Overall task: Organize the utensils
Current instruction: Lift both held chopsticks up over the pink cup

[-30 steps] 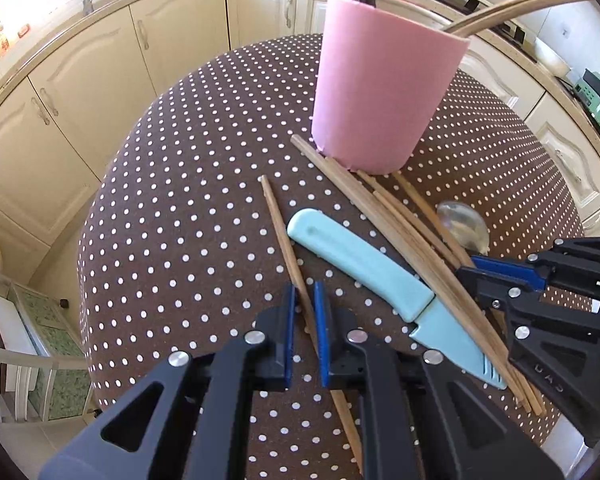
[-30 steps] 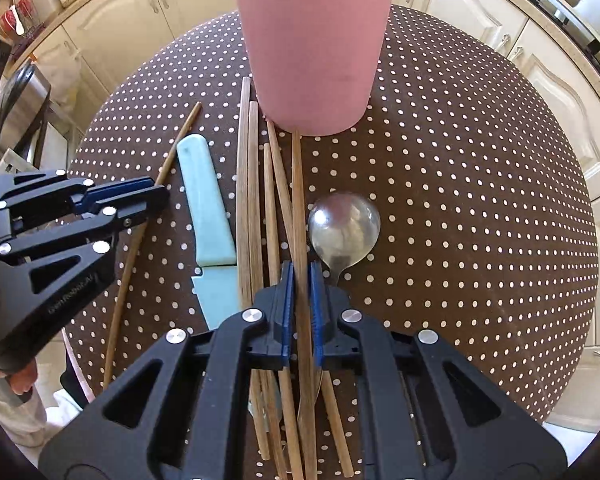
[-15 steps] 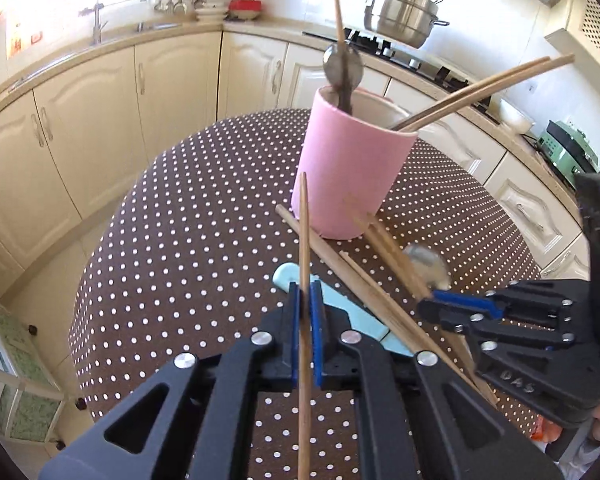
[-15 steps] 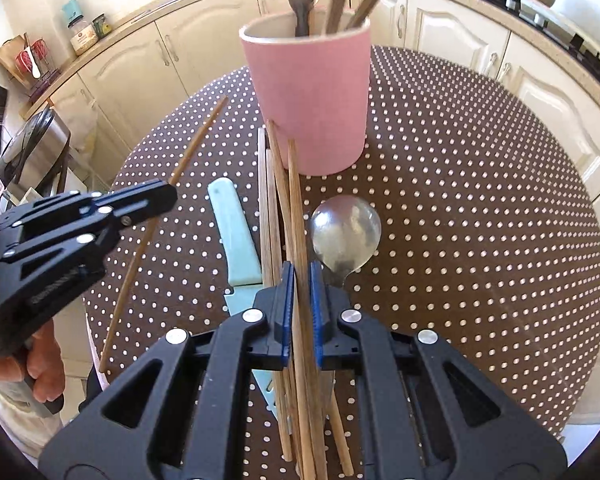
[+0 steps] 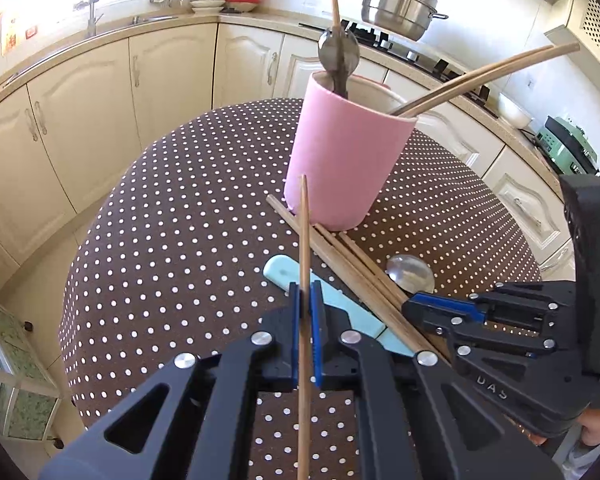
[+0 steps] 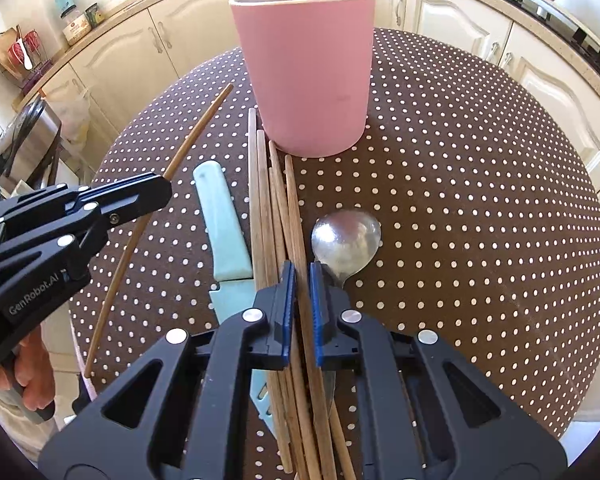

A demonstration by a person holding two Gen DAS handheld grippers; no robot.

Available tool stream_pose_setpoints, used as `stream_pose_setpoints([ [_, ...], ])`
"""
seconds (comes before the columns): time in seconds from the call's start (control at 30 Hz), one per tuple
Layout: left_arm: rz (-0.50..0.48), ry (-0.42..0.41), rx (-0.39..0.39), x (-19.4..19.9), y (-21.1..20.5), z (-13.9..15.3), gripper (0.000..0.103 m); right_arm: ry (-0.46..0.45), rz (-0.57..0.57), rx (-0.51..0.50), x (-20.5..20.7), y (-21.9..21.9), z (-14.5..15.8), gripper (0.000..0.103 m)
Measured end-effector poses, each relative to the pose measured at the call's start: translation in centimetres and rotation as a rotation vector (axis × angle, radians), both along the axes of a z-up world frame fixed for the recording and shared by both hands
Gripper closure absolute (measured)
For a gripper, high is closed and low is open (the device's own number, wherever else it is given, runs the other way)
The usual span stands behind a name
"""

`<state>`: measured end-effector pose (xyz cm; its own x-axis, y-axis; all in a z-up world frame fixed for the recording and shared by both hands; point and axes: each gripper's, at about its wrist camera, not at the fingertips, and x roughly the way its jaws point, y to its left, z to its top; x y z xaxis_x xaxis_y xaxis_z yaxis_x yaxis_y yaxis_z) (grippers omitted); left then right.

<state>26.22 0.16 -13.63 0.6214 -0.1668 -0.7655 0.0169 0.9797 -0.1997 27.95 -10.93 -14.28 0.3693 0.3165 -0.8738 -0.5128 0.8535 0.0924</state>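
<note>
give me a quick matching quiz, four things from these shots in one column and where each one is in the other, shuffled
Things:
1. knife
2. spoon
3. thin stick
4. cup

Places:
A. standing upright on the table, utensils inside
B. pinched in the left gripper, lifted off the table
C. lying left of the chopstick pile
D. lying right of the chopstick pile

Pairs: 1-C, 2-D, 3-B, 4-A

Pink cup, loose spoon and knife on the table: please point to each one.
pink cup [image 6: 306,80], right wrist view, middle of its outer wall
spoon [image 6: 346,238], right wrist view, its bowl
knife [image 6: 222,224], right wrist view, its pale blue handle
</note>
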Motion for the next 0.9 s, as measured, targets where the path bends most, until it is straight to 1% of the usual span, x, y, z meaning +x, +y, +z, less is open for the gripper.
stream_pose_setpoints([
  [0.17,-0.007,-0.003,-0.008,0.2,0.1,-0.1,0.098,0.004,0.011,-0.012,0.0,0.6,-0.3,0.095],
  [0.23,-0.009,-0.018,-0.009,0.1,0.1,0.1,0.098,-0.018,0.011,-0.017,-0.7,0.8,-0.3,0.095],
  [0.27,-0.013,-0.029,-0.016,0.1,0.1,0.2,0.098,-0.028,0.011,-0.011,-0.9,0.8,-0.2,0.095],
  [0.37,-0.022,-0.071,-0.03,-0.4,0.3,0.7,0.098,-0.073,0.008,0.047,-1.6,0.0,0.8,0.095],
  [0.5,-0.042,-0.149,-0.07,-1.1,0.6,1.6,0.098,-0.159,0.012,0.145,-3.1,-0.9,3.4,0.095],
  [0.67,-0.056,-0.274,-0.128,-2.1,1.0,2.8,0.098,-0.274,0.015,0.259,-4.7,-1.7,6.7,0.096],
  [0.83,-0.063,-0.383,-0.148,-2.8,1.0,4.3,0.098,-0.357,0.017,0.361,-5.4,-2.2,9.4,0.096],
  [0.9,-0.063,-0.447,-0.154,-2.9,1.0,5.1,0.098,-0.389,0.014,0.397,-5.5,-2.2,10.3,0.096],
])
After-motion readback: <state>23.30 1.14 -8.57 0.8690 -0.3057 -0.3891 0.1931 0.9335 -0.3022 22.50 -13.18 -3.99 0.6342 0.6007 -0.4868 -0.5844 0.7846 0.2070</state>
